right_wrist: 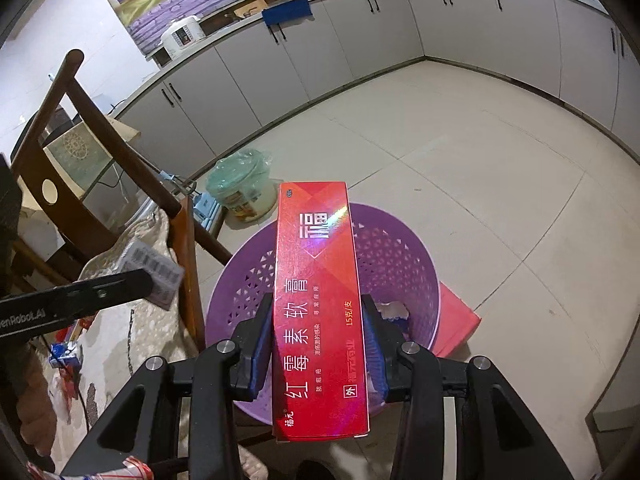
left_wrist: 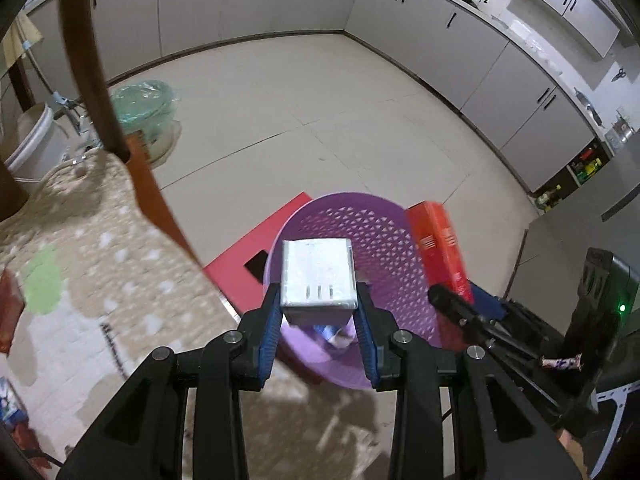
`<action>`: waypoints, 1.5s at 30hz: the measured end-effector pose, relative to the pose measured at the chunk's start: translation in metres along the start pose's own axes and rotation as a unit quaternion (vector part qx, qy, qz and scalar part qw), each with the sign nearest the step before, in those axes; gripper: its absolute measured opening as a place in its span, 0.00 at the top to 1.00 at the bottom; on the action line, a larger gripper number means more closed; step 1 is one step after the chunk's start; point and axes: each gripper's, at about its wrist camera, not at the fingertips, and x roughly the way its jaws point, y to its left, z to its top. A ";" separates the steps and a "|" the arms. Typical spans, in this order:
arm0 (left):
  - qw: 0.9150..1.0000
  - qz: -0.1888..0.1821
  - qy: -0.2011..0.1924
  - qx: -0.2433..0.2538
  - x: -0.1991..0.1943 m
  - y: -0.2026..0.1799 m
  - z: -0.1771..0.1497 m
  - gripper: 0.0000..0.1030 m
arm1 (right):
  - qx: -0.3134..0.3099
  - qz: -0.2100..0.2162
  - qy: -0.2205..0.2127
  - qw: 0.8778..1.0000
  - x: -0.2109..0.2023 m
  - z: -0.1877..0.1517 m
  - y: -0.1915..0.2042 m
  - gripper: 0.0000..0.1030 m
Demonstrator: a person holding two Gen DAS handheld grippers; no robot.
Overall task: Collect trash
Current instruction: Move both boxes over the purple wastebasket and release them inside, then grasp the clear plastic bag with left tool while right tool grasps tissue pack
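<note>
Each wrist camera looks forward and down along its own jaws, close above the floor. Both views share the purple basket [left_wrist: 384, 240] [right_wrist: 404, 256].

Red box [right_wrist: 320, 308]: "红霉素软膏", "15克/支"; left claw [right_wrist: 76, 304]: "enRobot.AI".

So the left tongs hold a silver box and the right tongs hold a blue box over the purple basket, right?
Not quite. The box in the right tongs is a red box, as the right wrist view shows. The left tongs hold the silver box over the purple basket.
</note>
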 end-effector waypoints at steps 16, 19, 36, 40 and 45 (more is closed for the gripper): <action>1.000 0.021 -0.021 -0.009 -0.043 0.012 -0.045 0.38 | 0.011 0.004 -0.012 1.000 -0.018 -0.013 0.005 0.33; 0.999 0.029 -0.026 -0.016 -0.059 0.021 -0.058 0.38 | 0.007 0.007 -0.014 1.000 -0.025 -0.018 0.016 0.32; 0.977 0.126 -0.072 -0.156 -0.173 0.169 -0.211 0.34 | -0.092 0.063 0.021 0.994 -0.028 -0.064 0.148 0.26; 0.953 0.149 -0.098 -0.244 -0.205 0.233 -0.255 0.30 | -0.125 0.082 0.041 0.988 -0.019 -0.079 0.189 0.26; 0.914 0.144 -0.118 -0.362 -0.222 0.309 -0.296 0.28 | -0.163 0.105 0.068 0.979 -0.007 -0.098 0.234 0.26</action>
